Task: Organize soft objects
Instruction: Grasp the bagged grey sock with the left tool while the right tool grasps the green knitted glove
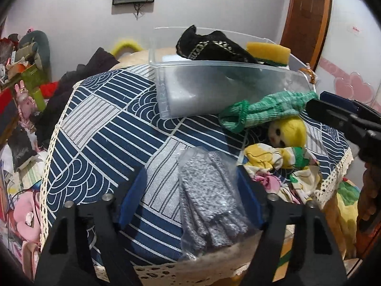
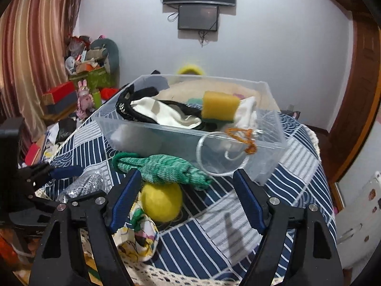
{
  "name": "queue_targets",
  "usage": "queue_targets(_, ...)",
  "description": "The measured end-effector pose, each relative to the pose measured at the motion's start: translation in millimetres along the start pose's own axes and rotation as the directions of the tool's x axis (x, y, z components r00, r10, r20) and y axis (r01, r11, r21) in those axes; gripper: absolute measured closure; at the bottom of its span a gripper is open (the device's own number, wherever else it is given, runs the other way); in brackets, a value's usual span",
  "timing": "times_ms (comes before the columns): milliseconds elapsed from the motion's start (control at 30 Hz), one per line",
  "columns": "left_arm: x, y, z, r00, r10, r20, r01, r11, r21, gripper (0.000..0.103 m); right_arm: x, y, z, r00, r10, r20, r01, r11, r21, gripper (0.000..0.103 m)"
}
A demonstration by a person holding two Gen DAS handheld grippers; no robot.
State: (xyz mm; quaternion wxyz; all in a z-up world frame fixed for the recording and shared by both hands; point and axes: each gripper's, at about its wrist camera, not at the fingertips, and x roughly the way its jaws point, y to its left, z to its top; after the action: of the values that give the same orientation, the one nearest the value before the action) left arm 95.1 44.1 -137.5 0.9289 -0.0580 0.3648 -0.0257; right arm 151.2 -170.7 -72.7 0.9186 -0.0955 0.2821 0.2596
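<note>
The left tool point(image 1: 190, 197) is wide open around the gray bag point(image 1: 209, 205), so it should squeeze the middle gently, then lift it to the clear box point(image 1: 214, 90).

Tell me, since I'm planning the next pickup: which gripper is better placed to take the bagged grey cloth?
Left. The left gripper is open with the bagged grey cloth lying between its fingers. The right gripper faces the green knit and doll instead.

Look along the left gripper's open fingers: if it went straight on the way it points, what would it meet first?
Most likely the grey glittery cloth in its clear bag, which lies on the table between the left gripper's open fingers. Beyond it is patterned tablecloth, then the clear plastic bin. Depth is uncertain.
</note>
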Motion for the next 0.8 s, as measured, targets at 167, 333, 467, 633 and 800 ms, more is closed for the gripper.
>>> queue_targets(167,-5,-11,-2,1.0,-0.03,0.007,0.03,0.999,0.037,0.071,-10,-5,-5,1.0,0.008,-0.001,-0.008,1.0,0.023,0.028)
queue_targets(333,-14,-17,-3,0.999,-0.024,0.028,0.023,0.998,0.054,0.076,3,1,-7,0.998,0.041,-0.046,-0.041,0.999,0.009,0.042)
queue_targets(467,-23,-11,-1,0.999,-0.01,0.049,0.009,0.999,0.034,0.076,20,9,-2,0.995,0.074,-0.07,-0.073,0.997,0.013,0.043)
queue_targets(633,-32,-5,2,0.998,-0.008,0.068,0.007,1.0,0.015,0.076,36,13,9,0.989,0.124,-0.08,-0.121,0.992,0.04,0.043)
queue_targets(800,-37,-4,4,0.996,-0.002,0.084,0.0,1.0,0.018,0.076,52,16,11,0.986,0.129,-0.102,-0.123,0.99,0.062,0.055)
